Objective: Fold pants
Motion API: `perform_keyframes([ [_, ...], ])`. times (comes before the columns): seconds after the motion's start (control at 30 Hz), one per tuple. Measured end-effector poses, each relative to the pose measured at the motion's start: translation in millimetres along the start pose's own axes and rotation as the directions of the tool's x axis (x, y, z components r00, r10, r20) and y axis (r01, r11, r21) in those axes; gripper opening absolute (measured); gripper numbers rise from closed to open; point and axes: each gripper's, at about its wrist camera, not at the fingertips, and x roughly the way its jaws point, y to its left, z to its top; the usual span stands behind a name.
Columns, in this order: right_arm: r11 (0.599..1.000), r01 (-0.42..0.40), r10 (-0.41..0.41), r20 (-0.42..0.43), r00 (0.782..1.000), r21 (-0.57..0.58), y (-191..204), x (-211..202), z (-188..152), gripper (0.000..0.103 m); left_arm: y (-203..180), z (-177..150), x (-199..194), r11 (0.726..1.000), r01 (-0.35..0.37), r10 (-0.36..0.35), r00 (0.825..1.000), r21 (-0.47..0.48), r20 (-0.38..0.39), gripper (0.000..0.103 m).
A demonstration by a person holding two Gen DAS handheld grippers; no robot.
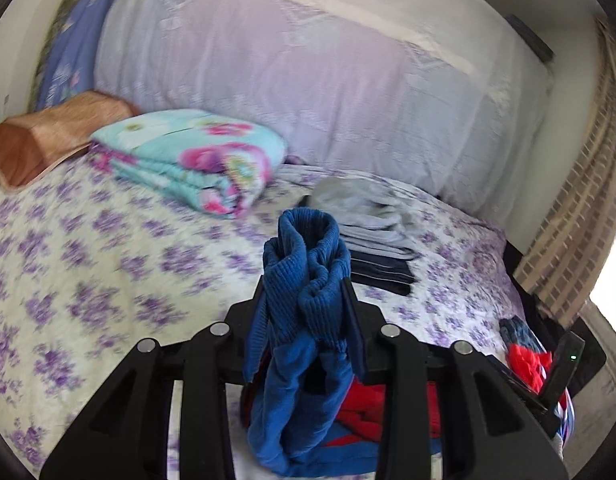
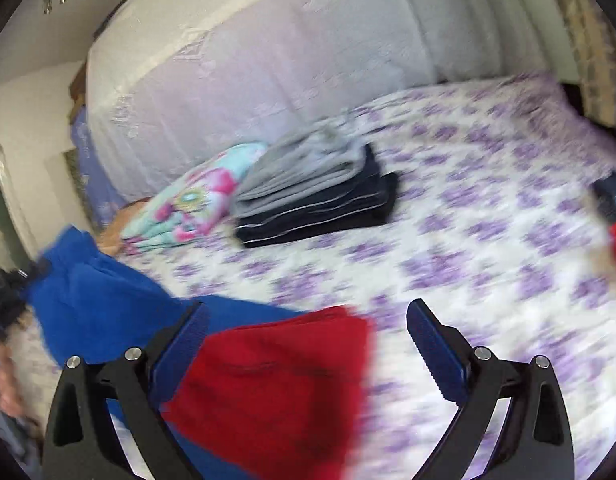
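The pants are blue with red parts. In the left wrist view my left gripper (image 1: 305, 280) is shut on a bunched, ribbed blue band of the pants (image 1: 303, 240), and the rest hangs below it, blue and red. In the right wrist view the pants (image 2: 275, 380) spread blue and red across the bed under my right gripper (image 2: 308, 308). Its jaws stand wide apart. The red cloth shows between the fingers, but no pad presses on it. The picture is blurred.
The bed has a white sheet with purple flowers (image 1: 87, 260). A folded stack of grey and dark clothes (image 2: 316, 188) lies mid-bed, next to a folded floral blanket (image 1: 195, 156) and a brown pillow (image 1: 47, 136). White-covered bedding (image 1: 308, 80) rises behind. A curtain (image 1: 580, 200) hangs at right.
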Motion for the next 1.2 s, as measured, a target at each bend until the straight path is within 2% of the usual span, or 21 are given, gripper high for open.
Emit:
perform_keyframes([
  [0.03,0.999,0.044,-0.045,0.009,0.999,0.012,-13.9,-0.9,-1.5,0.099,-13.6,-0.9,4.2,1.0,0.013,-0.013,1.0,0.023,-0.003,0.033],
  [0.1,0.987,0.1,-0.102,0.011,0.995,0.125,-51.2,0.1,-9.0,0.099,-51.6,-7.5,16.9,0.995,0.043,-0.041,0.999,0.094,-0.018,0.032],
  [0.17,0.954,0.091,-0.088,-0.025,0.996,0.287,-87.3,7.2,-17.1,0.099,-94.3,-23.5,34.4,0.981,0.086,-0.078,0.996,0.174,-0.051,0.032],
  [0.23,0.904,0.053,-0.033,-0.053,0.998,0.424,-113.2,11.2,-20.7,0.099,-131.0,-46.0,52.2,0.96,0.126,-0.106,0.99,0.249,-0.095,0.03],
  [0.27,0.881,0.015,-0.004,-0.025,1.0,0.473,-123.3,7.0,-23.7,0.099,-148.7,-61.0,62.9,0.945,0.147,-0.114,0.986,0.292,-0.125,0.023],
  [0.33,0.86,0.004,-0.009,0.007,1.0,0.51,-133.7,1.7,-25.4,0.099,-183.9,-102.2,88.3,0.906,0.204,-0.122,0.965,0.372,-0.231,0.02],
  [0.4,0.842,0.006,-0.021,0.021,1.0,0.539,-143.3,-0.8,-27.2,0.099,-196.7,-132.4,101.4,0.886,0.273,-0.149,0.933,0.375,-0.327,0.02],
  [0.43,0.833,0.0,-0.015,0.022,1.0,0.553,-147.3,-0.9,-28.2,0.099,-198.8,-142.8,101.8,0.881,0.294,-0.161,0.923,0.37,-0.35,0.02],
  [0.5,0.824,-0.007,-0.007,0.022,1.0,0.567,-150.3,-0.5,-29.0,0.099,-194.4,-146.1,90.1,0.874,0.319,-0.196,0.922,0.368,-0.334,0.02],
  [0.53,0.828,-0.005,-0.006,0.019,1.0,0.561,-148.8,0.5,-29.0,0.099,-189.1,-141.2,79.9,0.876,0.317,-0.209,0.928,0.363,-0.308,0.022],
  [0.63,0.85,-0.002,-0.001,0.005,1.0,0.527,-140.8,3.0,-25.5,0.099,-159.5,-112.1,50.3,0.918,0.244,-0.198,0.965,0.313,-0.173,0.063],
  [0.67,0.858,0.001,-0.002,0.001,1.0,0.514,-136.5,3.7,-24.7,0.099,-148.8,-101.1,43.2,0.936,0.21,-0.183,0.976,0.283,-0.122,0.071],
  [0.73,0.868,0.01,-0.007,-0.009,1.0,0.497,-131.4,4.9,-23.9,0.099,-132.2,-80.5,43.8,0.96,0.14,-0.125,0.989,0.241,-0.076,0.074],
  [0.83,0.873,0.023,-0.012,-0.025,1.0,0.487,-128.1,7.0,-25.6,0.099,-116.2,-63.3,74.5,0.976,0.056,-0.03,0.992,0.211,-0.126,0.074],
  [0.9,0.876,0.036,-0.022,-0.035,0.999,0.481,-128.1,8.8,-26.4,0.099,-109.9,-69.3,100.7,0.974,0.011,0.035,0.979,0.224,-0.202,0.074],
  [0.93,0.876,0.041,-0.024,-0.041,0.999,0.48,-128.2,9.5,-27.5,0.099,-110.2,-78.7,112.2,0.971,0.009,0.053,0.966,0.24,-0.251,0.074],
  [0.97,0.876,0.046,-0.027,-0.047,0.999,0.48,-128.3,10.7,-27.9,0.099,-112.1,-92.8,123.9,0.964,0.027,0.06,0.946,0.263,-0.319,0.074],
  [1.0,0.878,0.049,-0.029,-0.05,0.998,0.477,-128.3,12.0,-27.6,0.099,-116.7,-117.0,134.2,0.951,0.032,0.084,0.93,0.309,-0.357,0.074],
  [1.1,0.888,0.067,-0.042,-0.064,0.997,0.456,-126.6,16.7,-26.6,0.099,-133.6,-155.0,125.9,0.888,-0.057,0.175,0.96,0.457,-0.221,0.074],
  [1.13,0.891,0.071,-0.046,-0.068,0.997,0.449,-125.9,17.8,-26.5,0.099,-134.8,-152.8,123.2,0.888,-0.049,0.168,0.96,0.456,-0.225,0.073],
  [1.2,0.9,0.067,-0.043,-0.065,0.997,0.43,-121.9,18.9,-25.3,0.099,-124.1,-142.6,118.7,0.923,0.011,0.096,0.961,0.384,-0.258,0.072],
])
